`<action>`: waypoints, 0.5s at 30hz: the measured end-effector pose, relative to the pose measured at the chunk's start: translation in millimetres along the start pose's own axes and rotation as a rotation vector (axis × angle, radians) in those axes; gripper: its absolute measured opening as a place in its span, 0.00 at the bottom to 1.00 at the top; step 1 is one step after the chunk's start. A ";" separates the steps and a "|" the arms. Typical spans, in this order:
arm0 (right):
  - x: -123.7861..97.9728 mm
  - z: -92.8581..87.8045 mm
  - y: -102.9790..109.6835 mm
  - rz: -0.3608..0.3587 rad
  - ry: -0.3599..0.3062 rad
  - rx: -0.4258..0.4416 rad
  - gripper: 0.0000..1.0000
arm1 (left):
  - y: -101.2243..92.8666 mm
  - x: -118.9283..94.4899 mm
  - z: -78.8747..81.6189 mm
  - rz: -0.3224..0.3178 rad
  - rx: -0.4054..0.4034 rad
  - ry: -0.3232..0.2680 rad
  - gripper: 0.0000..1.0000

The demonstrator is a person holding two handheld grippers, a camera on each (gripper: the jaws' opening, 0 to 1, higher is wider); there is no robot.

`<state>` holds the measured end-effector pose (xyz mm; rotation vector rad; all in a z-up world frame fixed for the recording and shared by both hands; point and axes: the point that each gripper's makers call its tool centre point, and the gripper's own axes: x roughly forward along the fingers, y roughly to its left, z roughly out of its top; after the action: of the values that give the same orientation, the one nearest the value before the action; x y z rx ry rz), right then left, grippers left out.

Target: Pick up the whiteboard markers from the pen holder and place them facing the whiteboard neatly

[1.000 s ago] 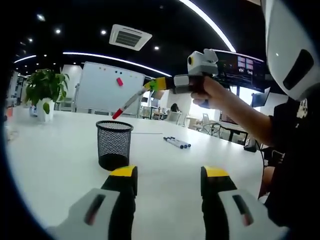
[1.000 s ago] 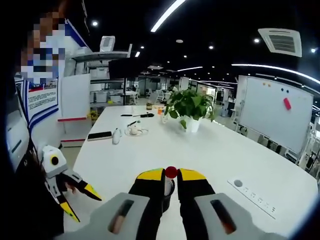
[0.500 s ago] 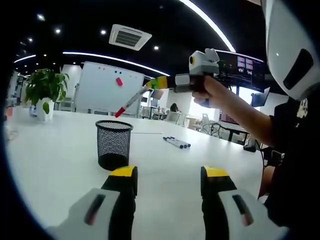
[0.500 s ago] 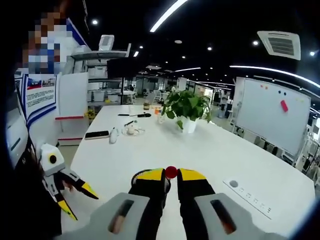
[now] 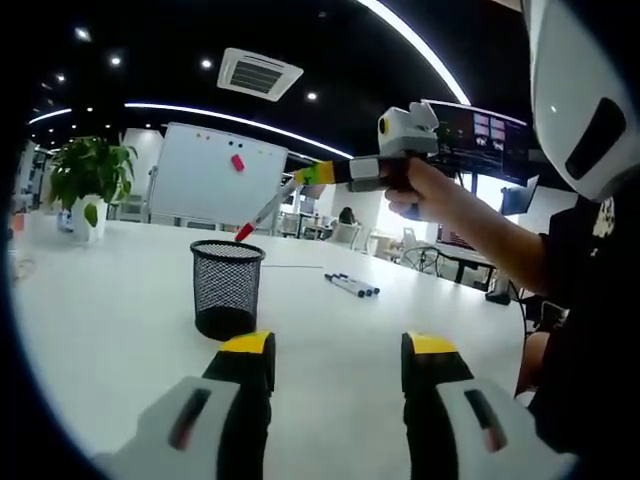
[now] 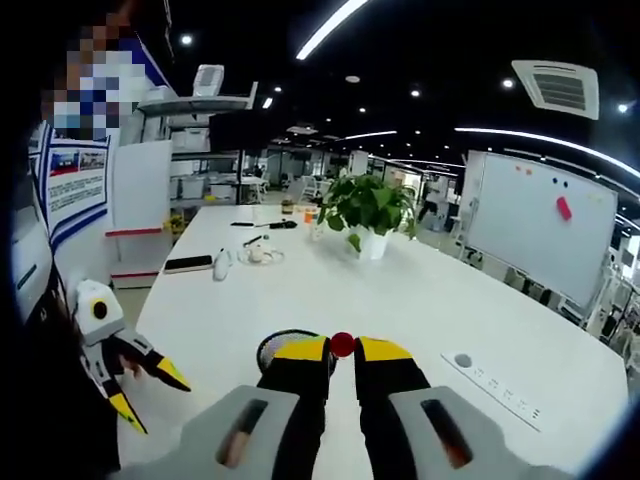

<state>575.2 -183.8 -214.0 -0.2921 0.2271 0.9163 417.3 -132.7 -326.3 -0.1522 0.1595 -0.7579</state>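
Note:
A black mesh pen holder (image 5: 227,288) stands on the white table (image 5: 110,330); its rim (image 6: 283,347) peeks out just left of my right jaws. My right gripper (image 5: 303,177), held by a hand, hovers above and right of the holder, shut on a whiteboard marker (image 5: 268,205) whose red tip slants down toward the holder. Between the right jaws the marker's red end (image 6: 343,344) shows, with my right gripper (image 6: 342,355) closed around it. Two or three blue-capped markers (image 5: 352,285) lie side by side on the table. My left gripper (image 5: 338,350) is open, low over the table; the left gripper (image 6: 138,385) is seen open at lower left.
A whiteboard (image 5: 218,175) (image 6: 545,228) stands beyond the table's far side. A potted plant (image 5: 88,180) (image 6: 368,208) sits on the table, with a phone (image 6: 190,264) and small items farther off. A socket strip (image 6: 497,387) is set in the tabletop. The person's arm (image 5: 480,235) reaches in from the right.
My right gripper has drifted slightly right with the marker, so the red tip sits a little farther from above the holder. The left gripper stays still.

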 end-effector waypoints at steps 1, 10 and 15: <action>-0.1 -0.6 -0.2 -0.002 0.002 -0.002 0.13 | 0.2 0.4 -0.2 0.000 -0.003 0.001 0.52; 0.8 -6.4 -1.2 -0.013 0.015 -0.004 0.13 | -0.9 2.1 -2.7 -0.007 -0.001 0.012 0.52; 0.5 -12.8 -6.4 -0.025 0.014 0.018 0.13 | -1.0 2.8 -1.6 -0.011 -0.006 0.008 0.52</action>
<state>579.7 -191.5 -225.2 -0.2845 0.2436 0.8878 418.3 -135.5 -327.9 -0.1562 0.1690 -0.7689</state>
